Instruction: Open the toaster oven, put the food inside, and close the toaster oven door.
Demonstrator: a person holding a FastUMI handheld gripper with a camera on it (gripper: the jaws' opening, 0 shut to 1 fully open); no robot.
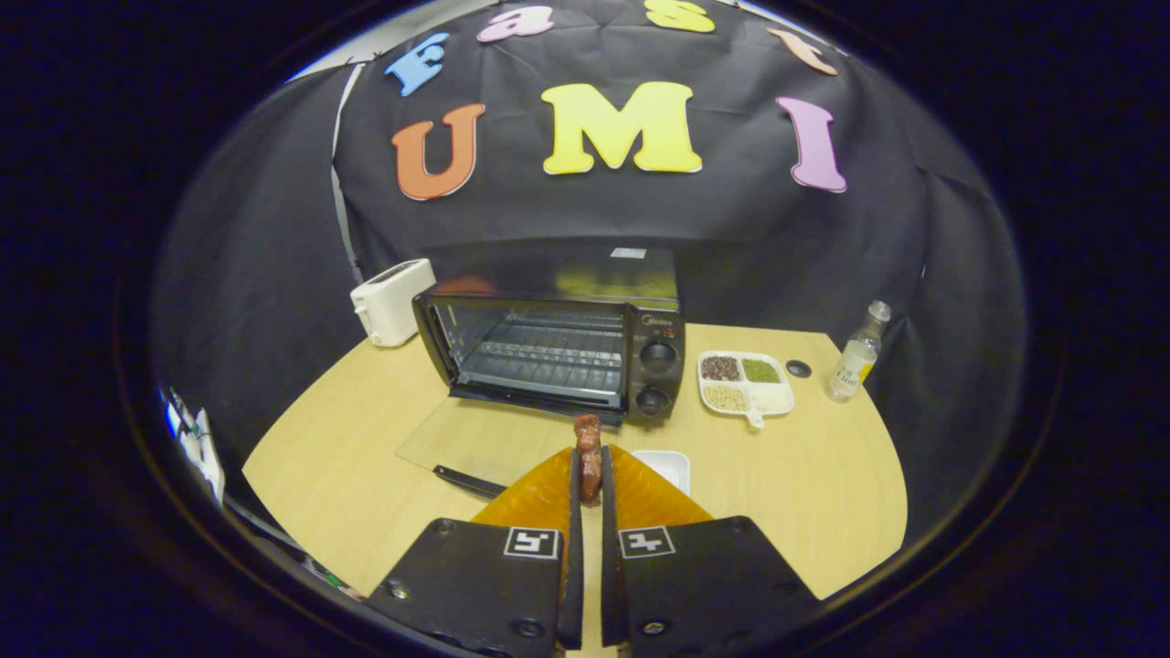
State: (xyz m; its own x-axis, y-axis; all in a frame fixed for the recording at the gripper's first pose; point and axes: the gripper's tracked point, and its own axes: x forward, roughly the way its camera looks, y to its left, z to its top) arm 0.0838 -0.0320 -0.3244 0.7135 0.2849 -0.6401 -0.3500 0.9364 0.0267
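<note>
Between tool (590,484) fingers, reddish food piece (588,457) pinched tight, toaster oven (558,347) w/ door (475,448) down just ahead

Black toaster oven (558,352) open, glass door flat on table; reddish-brown food (588,457) upright before it.

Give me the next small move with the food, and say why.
Probably carry the food straight ahead onto the rack inside the toaster oven. The gripper is shut on the food, the glass door already lies open and flat on the table, and the oven stands just beyond the fingers.
</note>
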